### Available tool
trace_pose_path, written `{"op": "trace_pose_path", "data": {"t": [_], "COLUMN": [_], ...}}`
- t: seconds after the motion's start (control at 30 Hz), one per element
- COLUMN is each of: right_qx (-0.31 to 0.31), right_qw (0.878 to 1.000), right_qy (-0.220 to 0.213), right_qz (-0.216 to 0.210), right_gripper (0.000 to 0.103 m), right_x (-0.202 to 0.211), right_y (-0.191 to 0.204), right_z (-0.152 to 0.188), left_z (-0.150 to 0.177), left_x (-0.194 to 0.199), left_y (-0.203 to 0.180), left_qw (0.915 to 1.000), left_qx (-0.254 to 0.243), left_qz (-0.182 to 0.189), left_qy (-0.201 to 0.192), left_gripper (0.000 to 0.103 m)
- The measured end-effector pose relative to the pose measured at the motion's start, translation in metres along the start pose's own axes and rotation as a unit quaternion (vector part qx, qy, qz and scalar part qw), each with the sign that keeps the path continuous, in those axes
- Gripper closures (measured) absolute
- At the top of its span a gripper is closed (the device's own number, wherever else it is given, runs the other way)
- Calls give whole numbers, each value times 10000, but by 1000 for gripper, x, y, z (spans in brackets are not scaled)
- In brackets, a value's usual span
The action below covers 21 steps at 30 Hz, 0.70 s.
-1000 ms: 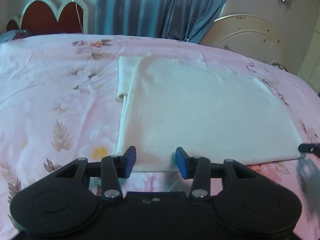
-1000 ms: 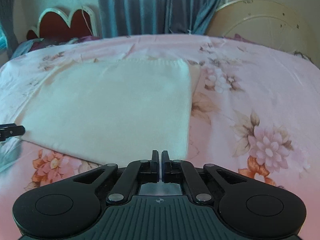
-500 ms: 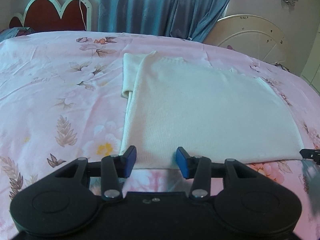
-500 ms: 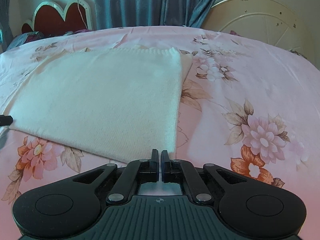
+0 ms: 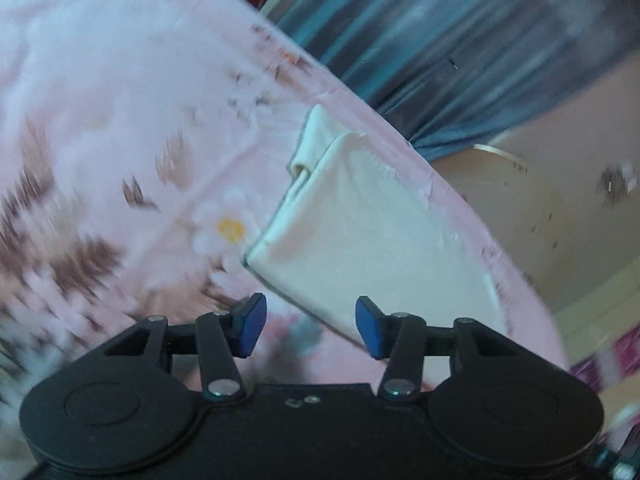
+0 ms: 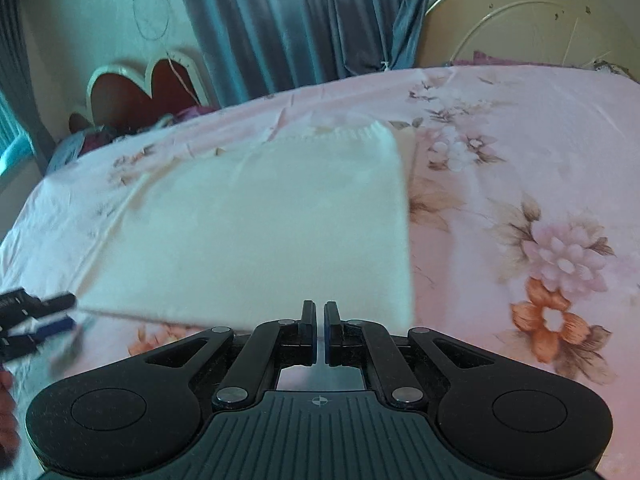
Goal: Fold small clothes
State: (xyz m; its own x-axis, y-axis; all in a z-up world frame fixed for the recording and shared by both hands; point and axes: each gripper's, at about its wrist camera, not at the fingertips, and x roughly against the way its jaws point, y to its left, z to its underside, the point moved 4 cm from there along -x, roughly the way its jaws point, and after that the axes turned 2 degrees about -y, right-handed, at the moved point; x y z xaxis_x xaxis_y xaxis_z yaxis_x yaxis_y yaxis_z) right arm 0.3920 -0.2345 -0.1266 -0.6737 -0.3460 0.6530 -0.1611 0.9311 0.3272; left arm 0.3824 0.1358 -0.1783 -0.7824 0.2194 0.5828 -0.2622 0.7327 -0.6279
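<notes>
A cream knitted garment (image 6: 260, 232) lies folded flat on the pink flowered bed; in the left wrist view it (image 5: 376, 232) shows tilted and blurred, a folded sleeve at its far left corner. My left gripper (image 5: 308, 326) is open and empty just before the garment's near edge, rolled to one side. It also shows at the left edge of the right wrist view (image 6: 36, 316). My right gripper (image 6: 319, 326) is shut with nothing between its pads, at the garment's near right corner.
The pink flowered bedsheet (image 6: 540, 184) spreads to all sides. A red heart-shaped headboard (image 6: 148, 88) and blue curtains (image 6: 300, 24) stand behind the bed. A round cream panel (image 6: 532, 28) leans at the back right.
The left gripper has rolled sharply, so its view is tilted and blurred. The right gripper has drawn a little nearer the garment's corner. Both keep their jaw states.
</notes>
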Motion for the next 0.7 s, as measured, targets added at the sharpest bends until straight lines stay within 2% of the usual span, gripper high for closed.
{"op": "trace_pose_path", "data": {"t": [0.1, 0.17, 0.23, 0.3, 0.47, 0.57, 0.63, 0.7], "right_qx": [10, 14, 104, 86, 193, 366, 461, 513], "right_qw": [10000, 9999, 9999, 9997, 9993, 9988, 9984, 9981], "right_qy": [-50, -76, -75, -82, -49, 28, 90, 167], "right_qz": [-64, -147, -98, -206, -304, -313, -309, -290], "right_gripper": [101, 101, 101, 101, 101, 102, 102, 102], "right_x": [-9, -19, -31, -44, -78, -98, -109, -119], "right_y": [11, 17, 25, 34, 60, 76, 83, 87], "right_z": [-9, -17, -26, -36, -56, -64, -66, -67], "left_z": [-1, -5, -6, -4, -3, -6, -6, -8], "left_x": [-14, -22, -30, -37, -41, -46, -49, -50], "left_y": [5, 10, 15, 20, 22, 21, 19, 17], "left_qw": [9980, 9951, 9926, 9907, 9861, 9862, 9894, 9904], "left_qx": [565, 890, 1094, 1237, 1420, 1421, 1277, 1223], "left_qz": [274, 361, 364, 301, 417, 455, 320, 307], "left_qy": [-109, -250, -370, -482, -754, -718, -606, -572], "left_gripper": [56, 62, 78, 88, 88, 89, 95, 96]}}
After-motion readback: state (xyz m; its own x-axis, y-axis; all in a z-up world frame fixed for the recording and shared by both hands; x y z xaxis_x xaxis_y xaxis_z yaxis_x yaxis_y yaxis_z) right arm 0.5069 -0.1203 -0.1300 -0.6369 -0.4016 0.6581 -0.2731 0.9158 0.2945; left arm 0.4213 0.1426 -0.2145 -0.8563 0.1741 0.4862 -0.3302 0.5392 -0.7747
